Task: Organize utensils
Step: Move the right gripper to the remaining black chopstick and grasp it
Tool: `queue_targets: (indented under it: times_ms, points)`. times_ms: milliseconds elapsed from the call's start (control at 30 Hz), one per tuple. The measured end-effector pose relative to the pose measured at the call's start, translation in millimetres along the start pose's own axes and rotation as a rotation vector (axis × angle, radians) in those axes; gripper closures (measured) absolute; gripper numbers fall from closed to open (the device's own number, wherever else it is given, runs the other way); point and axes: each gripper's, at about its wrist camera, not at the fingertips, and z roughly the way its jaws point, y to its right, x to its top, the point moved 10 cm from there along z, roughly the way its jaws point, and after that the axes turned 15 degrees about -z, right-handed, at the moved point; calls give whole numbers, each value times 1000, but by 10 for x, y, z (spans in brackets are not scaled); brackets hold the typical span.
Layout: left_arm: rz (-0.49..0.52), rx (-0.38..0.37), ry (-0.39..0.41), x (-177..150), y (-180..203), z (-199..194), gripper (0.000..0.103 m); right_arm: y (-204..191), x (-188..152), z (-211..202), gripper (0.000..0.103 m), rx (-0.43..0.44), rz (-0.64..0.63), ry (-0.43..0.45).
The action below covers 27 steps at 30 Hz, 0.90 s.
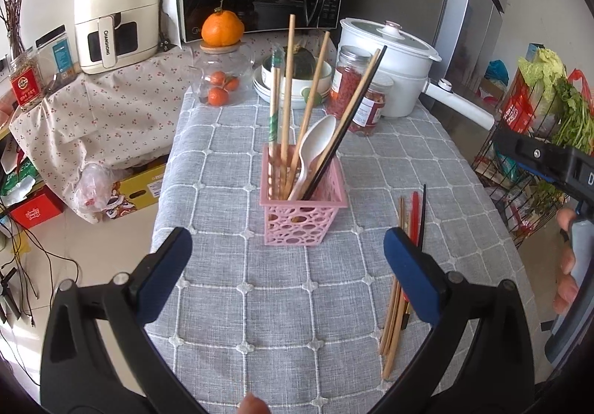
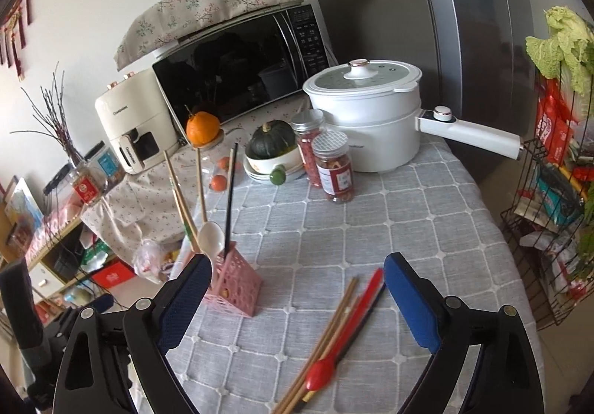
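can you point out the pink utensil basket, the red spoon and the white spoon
pink utensil basket (image 1: 297, 221): left wrist view, on its perforated front wall
red spoon (image 2: 320, 374): right wrist view, on its bowl, lying among the loose chopsticks
white spoon (image 1: 315, 143): left wrist view, on its bowl, standing in the basket

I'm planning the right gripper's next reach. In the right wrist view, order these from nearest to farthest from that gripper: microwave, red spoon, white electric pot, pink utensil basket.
1. Red spoon, on the cloth between the open right gripper fingers.
2. Pink utensil basket, just beyond the left finger.
3. White electric pot, at the table's far end.
4. Microwave, behind the pot, far left.
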Motion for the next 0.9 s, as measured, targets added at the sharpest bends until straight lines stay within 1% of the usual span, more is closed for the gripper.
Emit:
queue_targets:
  times_ms: [67,100,133,233,433,600,900]
  points:
    - [18,6,-14,-53,37,24,0,87,-76,16,8,-29,-11,-13]
    - [25,10,-21,-78,51,42,0,132,-113,28,6,-45,-14,-24]
    - [30,13,-29,-106,65,61,0,176,-160,41,0,-60,-15,-38]
    - [37,13,-60,-188,97,140,0,279,-307,110,0,-79,-19,-85]
    - [94,34,-108,-346,186,269,0,414,-674,356,0,-150,-88,-230]
    - [121,34,-135,-440,241,331,0,491,-955,573,0,-148,-90,-337]
    - [134,23,-175,-542,298,426,0,762,-1262,937,0,-134,39,-473]
